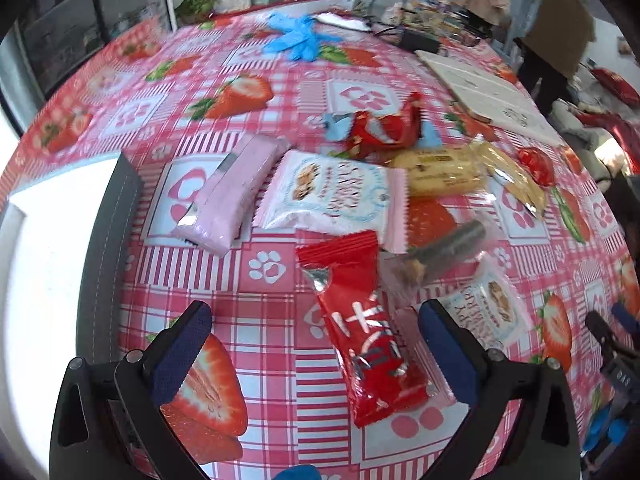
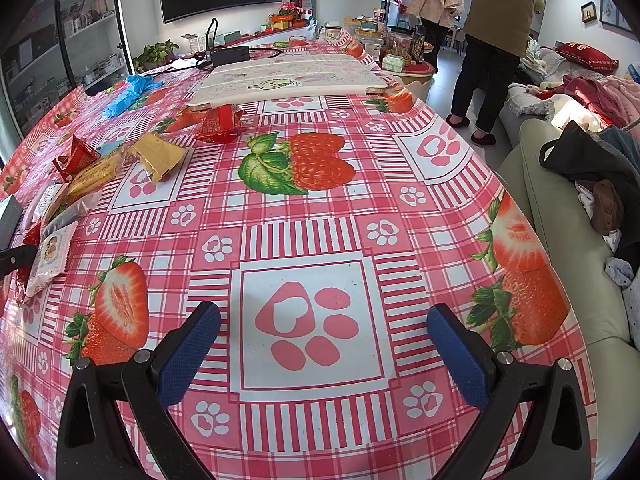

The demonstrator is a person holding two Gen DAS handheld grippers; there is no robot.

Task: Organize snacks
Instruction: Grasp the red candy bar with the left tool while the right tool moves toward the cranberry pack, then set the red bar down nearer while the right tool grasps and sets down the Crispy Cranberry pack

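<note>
Several wrapped snacks lie on the strawberry tablecloth (image 1: 260, 336). My left gripper (image 1: 316, 344) is open, just above a long red packet (image 1: 364, 336) that lies between its fingers. Beyond it lie a white-and-pink packet (image 1: 332, 196), a pink packet (image 1: 232, 192), a yellow packet (image 1: 444, 168), a crumpled red packet (image 1: 384, 128) and a clear-wrapped dark bar (image 1: 444, 248). A grey-edged white box (image 1: 52, 280) sits at the left. My right gripper (image 2: 324, 344) is open and empty over bare tablecloth (image 2: 304, 312); the snacks (image 2: 96, 172) lie far to its left.
Blue gloves (image 1: 298, 38) and a white board (image 2: 288, 76) lie at the table's far end with a black power brick and cables (image 2: 228, 54). Two people (image 2: 492, 32) stand beyond the table. A sofa with clothes (image 2: 580, 184) runs along the right edge.
</note>
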